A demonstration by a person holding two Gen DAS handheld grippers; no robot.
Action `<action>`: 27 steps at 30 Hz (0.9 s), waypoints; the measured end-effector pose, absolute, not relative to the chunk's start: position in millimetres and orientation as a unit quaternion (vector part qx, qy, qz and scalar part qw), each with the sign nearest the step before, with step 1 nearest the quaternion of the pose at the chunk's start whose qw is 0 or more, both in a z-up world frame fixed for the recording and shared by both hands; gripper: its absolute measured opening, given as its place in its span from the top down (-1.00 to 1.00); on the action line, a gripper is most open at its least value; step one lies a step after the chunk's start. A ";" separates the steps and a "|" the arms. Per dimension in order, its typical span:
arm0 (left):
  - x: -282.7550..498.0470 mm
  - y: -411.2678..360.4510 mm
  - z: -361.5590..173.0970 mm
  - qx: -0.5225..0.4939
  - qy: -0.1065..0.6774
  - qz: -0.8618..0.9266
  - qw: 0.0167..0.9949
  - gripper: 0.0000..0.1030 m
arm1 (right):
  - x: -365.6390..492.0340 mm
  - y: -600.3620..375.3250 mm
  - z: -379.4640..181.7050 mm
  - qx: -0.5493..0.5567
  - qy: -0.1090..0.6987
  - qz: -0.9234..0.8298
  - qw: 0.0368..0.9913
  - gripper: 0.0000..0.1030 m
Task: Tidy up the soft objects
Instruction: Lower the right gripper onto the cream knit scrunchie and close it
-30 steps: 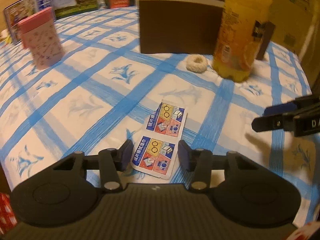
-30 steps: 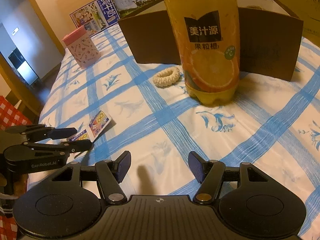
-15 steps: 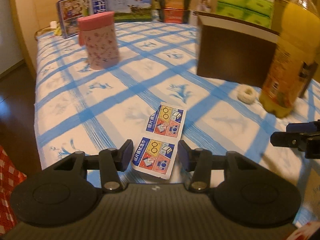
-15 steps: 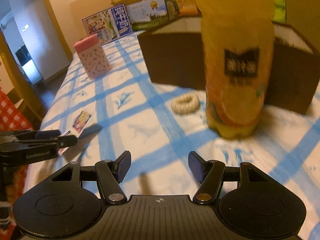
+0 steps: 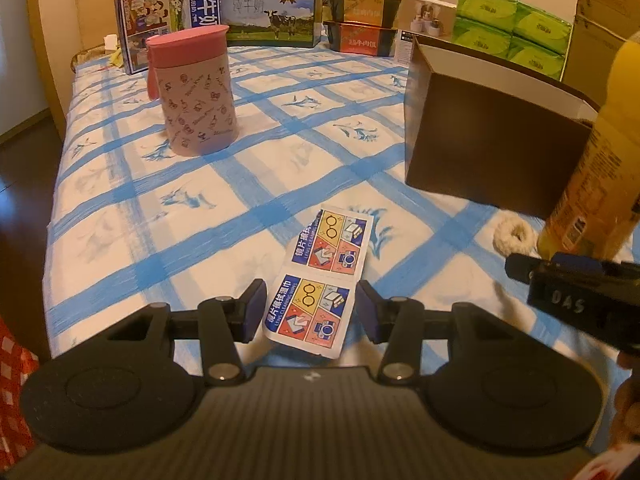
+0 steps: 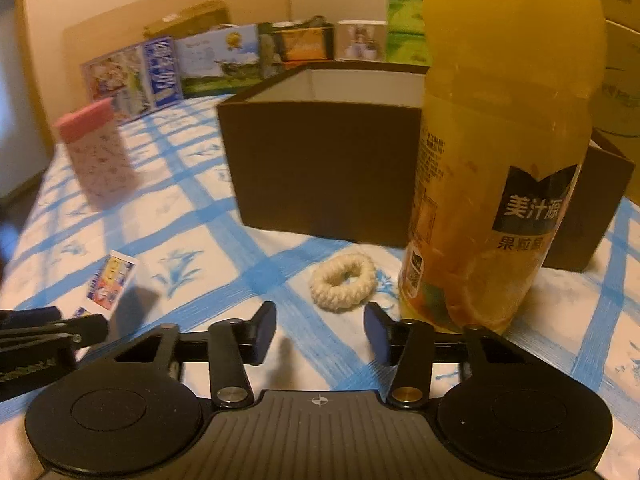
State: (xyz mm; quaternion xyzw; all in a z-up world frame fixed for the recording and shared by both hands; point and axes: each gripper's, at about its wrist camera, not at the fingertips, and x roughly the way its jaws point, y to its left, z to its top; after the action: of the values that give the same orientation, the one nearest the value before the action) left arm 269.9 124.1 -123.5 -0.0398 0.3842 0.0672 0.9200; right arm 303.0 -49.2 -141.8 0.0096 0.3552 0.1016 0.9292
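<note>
The strip of two lens-wipe sachets point(image 5: 320, 280) lay flat on the blue-checked cloth point(image 5: 192, 216) of the bed, its near half between the jaws of the left gripper point(image 5: 311, 312); the jaws stood apart on either side of it, and the pads did not press it. In the right wrist view the same strip showed small at the left edge, partly behind the left gripper's dark fingers.

The cream knitted ring point(image 6: 343, 282), the other soft thing, rested on the cloth just beside the base of the orange juice bottle point(image 6: 496, 184) and in front of the open brown cardboard box point(image 6: 324, 172). The right gripper point(image 6: 320, 332) hung just short of the ring, jaws part-way open with nothing between them; they had just been closing.

A pink lidded container point(image 5: 192, 92) stood upright well to the left of the box. Milk cartons and green tissue packs lined the far end of the bed.
</note>
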 end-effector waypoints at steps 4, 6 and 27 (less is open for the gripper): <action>283.2 126.6 -126.4 -0.039 0.383 0.063 0.921 0.12 | 312.4 -46.9 -150.0 0.027 0.365 0.070 0.928 0.07; 288.1 128.0 -128.2 -0.041 0.384 0.061 0.921 0.12 | 317.5 -45.3 -153.7 0.034 0.366 0.063 0.928 0.07; 289.6 123.4 -134.8 -0.049 0.394 0.052 0.916 0.13 | 316.2 -65.3 -151.4 0.039 0.380 0.131 0.915 0.57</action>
State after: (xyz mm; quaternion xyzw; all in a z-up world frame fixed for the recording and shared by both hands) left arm 289.6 123.3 -134.8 -0.0487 0.3939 0.0524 0.9164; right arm 316.2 -65.3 -151.4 0.0387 0.3802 0.1314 0.9147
